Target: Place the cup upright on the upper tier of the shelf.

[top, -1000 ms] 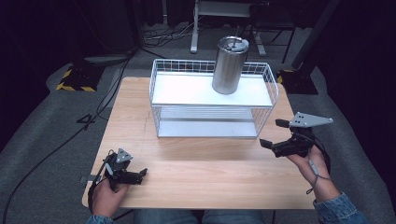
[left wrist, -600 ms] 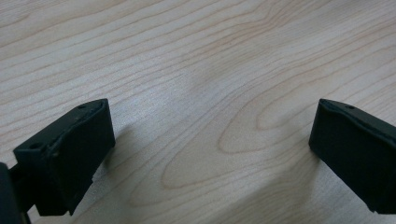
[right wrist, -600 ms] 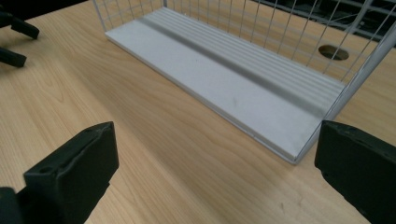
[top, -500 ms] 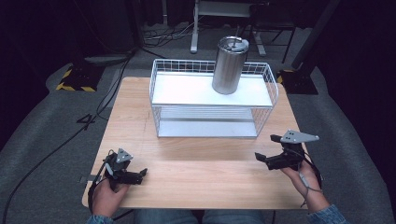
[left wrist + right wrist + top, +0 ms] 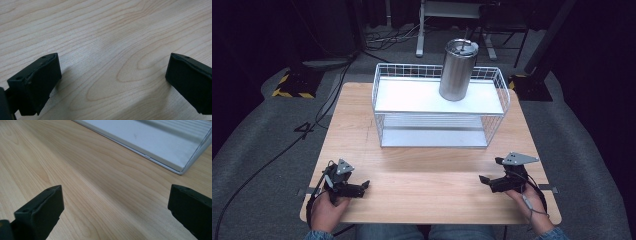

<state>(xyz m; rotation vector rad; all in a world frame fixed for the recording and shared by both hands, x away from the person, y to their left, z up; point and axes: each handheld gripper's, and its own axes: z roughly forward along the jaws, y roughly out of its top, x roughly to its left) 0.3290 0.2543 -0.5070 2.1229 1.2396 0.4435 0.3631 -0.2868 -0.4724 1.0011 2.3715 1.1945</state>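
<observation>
Counting across the pale wooden desk point(image 5: 427, 187): one white wire two-tier rack point(image 5: 439, 112), one brushed-steel cylindrical tumbler with a lid point(image 5: 457, 70), two black hand-held grippers, two hands. Standing upright on the rack's top shelf, toward its far right corner, that tumbler: tall, slightly tapered, matt silver, lid dark-rimmed with a small raised part on top. Sitting at the far middle of the desk, the rack, with white shelf boards and a thin wire rail around the upper one. Resting near the desk's near left corner, the left gripper point(image 5: 362, 186), jaws spread wide over bare wood grain point(image 5: 112, 60), nothing between them. Lying near the near right corner, the right gripper point(image 5: 485, 180), topped by a grey three-cornered plate, jaws likewise wide apart and empty, aimed toward the rack's lower white shelf edge point(image 5: 140, 143). Both well apart from the tumbler.
</observation>
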